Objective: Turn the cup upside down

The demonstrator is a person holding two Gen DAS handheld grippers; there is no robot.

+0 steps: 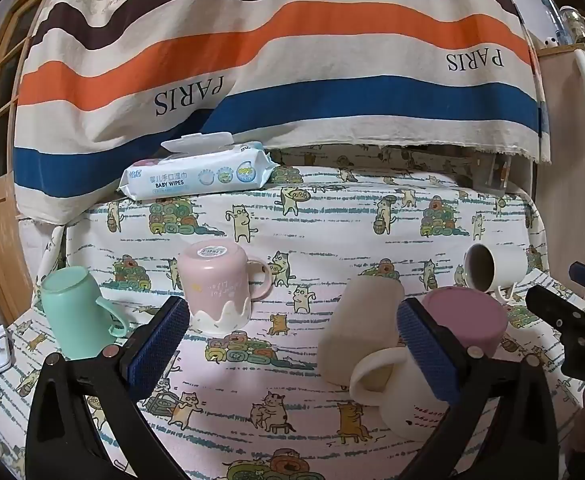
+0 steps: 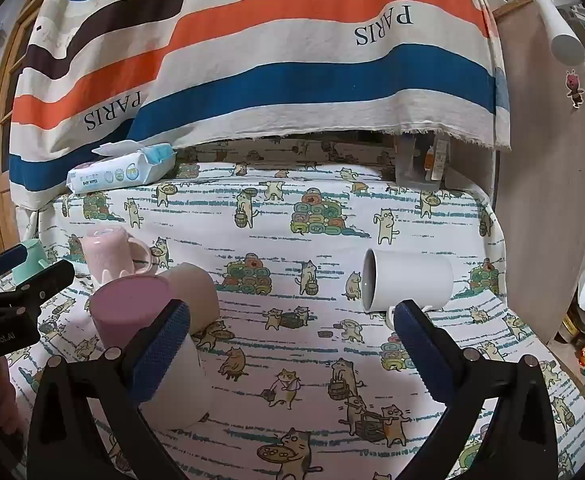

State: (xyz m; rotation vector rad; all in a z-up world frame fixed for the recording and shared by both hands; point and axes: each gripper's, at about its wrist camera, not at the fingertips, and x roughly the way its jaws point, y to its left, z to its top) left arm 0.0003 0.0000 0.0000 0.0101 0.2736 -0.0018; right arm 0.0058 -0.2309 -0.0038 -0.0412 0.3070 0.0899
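**White mug on its side, both tongs empty**

The white mug (image 2: 408,282) lay on its side on the cat-print counter (image 2: 292,216), mouth facing left, just beyond the right tongs (image 2: 290,346), which were spread wide and held nothing. The left tongs (image 1: 292,344) also gaped empty, close to an upturned mauve-bottomed cup (image 1: 466,320) and a beige cup (image 1: 362,328). A pink cup (image 1: 216,284) and a green cup (image 1: 74,312) stood inverted farther left.

A white mug (image 2: 408,280) lies on its side, well right of the upside-down pink cup (image 2: 110,254); a baby-wipes pack (image 2: 120,168) sits behind.
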